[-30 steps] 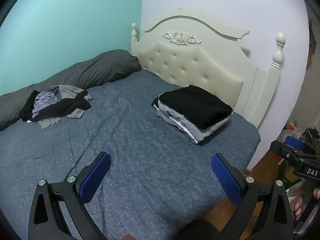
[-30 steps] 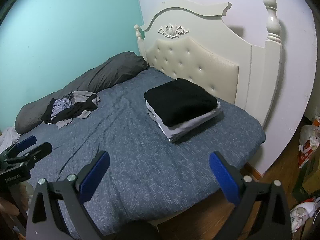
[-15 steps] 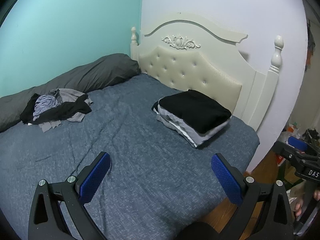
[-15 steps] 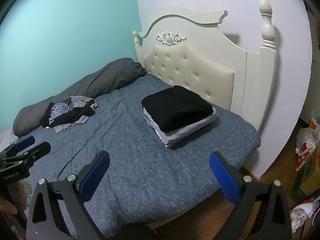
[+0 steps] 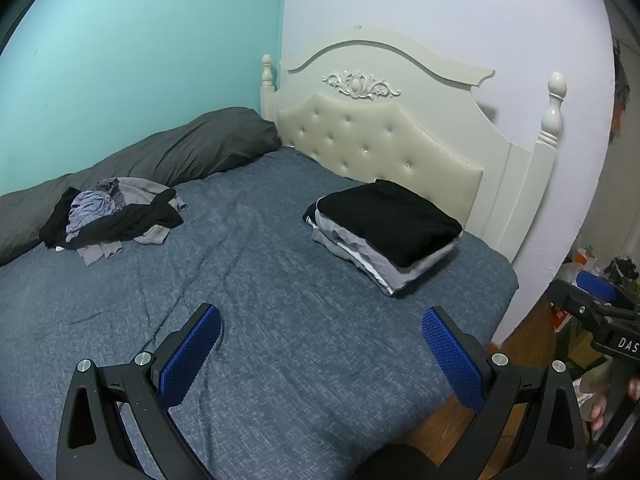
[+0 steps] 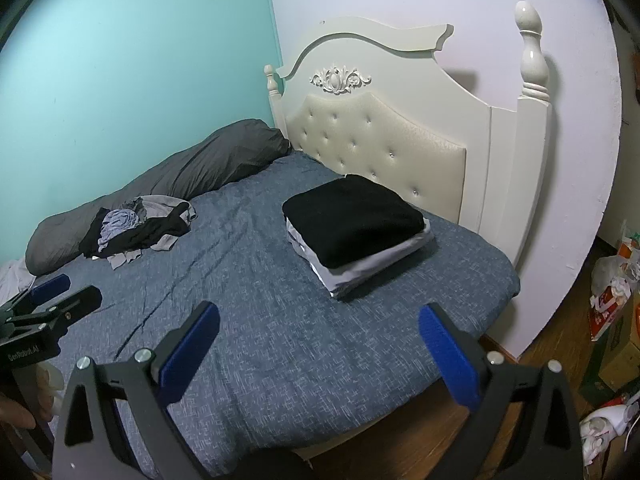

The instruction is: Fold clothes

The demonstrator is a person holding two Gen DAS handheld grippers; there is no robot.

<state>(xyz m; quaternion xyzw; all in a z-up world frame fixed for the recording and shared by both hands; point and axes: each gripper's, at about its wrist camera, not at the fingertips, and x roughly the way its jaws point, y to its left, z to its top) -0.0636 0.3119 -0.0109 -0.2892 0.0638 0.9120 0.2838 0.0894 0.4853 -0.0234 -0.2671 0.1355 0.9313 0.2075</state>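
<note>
Gaping empty, both tongs [image 5: 322,330] [image 6: 319,326] face the bed [image 5: 280,300]; only the right view shows shoes [image 6: 604,426].

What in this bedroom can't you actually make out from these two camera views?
- Unfolded pile: how many garments, tangled together, both views.
- Folded stack: the layers under the black top piece, only edges show.
- Clutter on the floor: cut by the right view's edge.
- Left gripper and right gripper: handles below frame.

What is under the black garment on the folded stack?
Under the black garment lie folded grey and white layers; only their edges show, so their count is unclear.
</note>
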